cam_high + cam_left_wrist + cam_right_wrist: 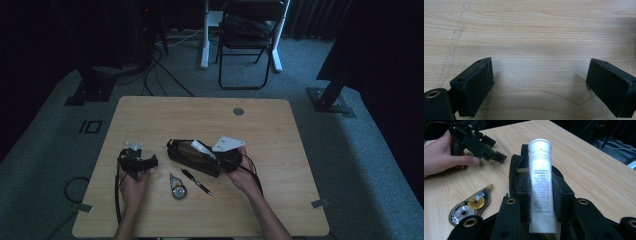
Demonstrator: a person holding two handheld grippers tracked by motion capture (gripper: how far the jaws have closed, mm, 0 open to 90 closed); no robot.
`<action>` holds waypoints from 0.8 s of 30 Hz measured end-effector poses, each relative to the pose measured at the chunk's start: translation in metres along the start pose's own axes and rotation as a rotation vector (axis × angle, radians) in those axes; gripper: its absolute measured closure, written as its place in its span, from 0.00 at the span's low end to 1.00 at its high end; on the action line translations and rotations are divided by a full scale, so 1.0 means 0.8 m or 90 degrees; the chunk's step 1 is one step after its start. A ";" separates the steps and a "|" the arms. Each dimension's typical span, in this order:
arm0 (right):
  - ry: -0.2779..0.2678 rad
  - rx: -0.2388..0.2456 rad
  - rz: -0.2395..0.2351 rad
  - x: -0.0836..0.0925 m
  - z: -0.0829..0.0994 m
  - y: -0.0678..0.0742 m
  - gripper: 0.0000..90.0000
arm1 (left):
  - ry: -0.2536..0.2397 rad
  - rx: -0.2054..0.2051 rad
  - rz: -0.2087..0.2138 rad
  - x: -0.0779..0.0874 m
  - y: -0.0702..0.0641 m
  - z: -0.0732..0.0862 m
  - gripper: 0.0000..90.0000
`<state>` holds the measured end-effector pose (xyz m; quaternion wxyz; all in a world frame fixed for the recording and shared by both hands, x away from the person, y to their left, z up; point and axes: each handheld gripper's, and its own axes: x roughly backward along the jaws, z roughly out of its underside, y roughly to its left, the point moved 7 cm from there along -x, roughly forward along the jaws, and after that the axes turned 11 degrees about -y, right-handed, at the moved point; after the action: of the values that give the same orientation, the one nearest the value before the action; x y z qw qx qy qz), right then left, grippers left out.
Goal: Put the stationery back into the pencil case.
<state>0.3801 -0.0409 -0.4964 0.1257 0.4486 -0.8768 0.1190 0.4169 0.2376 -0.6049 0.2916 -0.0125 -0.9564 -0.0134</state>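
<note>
Your right gripper (540, 202) has its fingers (523, 195) clamped on a white tube (540, 182), pressing on its sides near the crimped end, so the capped end points away from you toward 12 o'clock in the right gripper view. The tube hangs over the open mouth of a black pouch (192, 156), which lies near the middle of the bench (150, 115) in the high view, with its long side running from 10 o'clock to 4 o'clock. There your right gripper (225, 155) sits at the pouch's 3 o'clock end, and the tube (202, 148) shows as a pale strip above the pouch. Your left gripper (136, 161) rests at 9 o'clock from the pouch, well apart from it; its fingers (477, 87) stand wide apart over bare wood with nothing between them. A correction tape dispenser (177, 188) lies at 6 o'clock from the pouch, and a black pen (196, 182) lies just beside it, at its 3 o'clock.
</note>
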 end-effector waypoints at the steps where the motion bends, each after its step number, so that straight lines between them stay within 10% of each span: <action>1: 0.002 -0.001 0.000 -0.001 0.001 -0.001 0.79 | 0.000 0.000 0.000 0.000 0.000 0.000 0.09; 24: 0.021 -0.023 -0.013 -0.028 0.011 -0.009 0.79 | 0.000 0.000 0.000 0.000 0.000 0.000 0.09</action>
<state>0.3974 -0.0313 -0.5115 0.1493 0.4534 -0.8719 0.1090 0.4169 0.2376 -0.6049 0.2916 -0.0126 -0.9564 -0.0133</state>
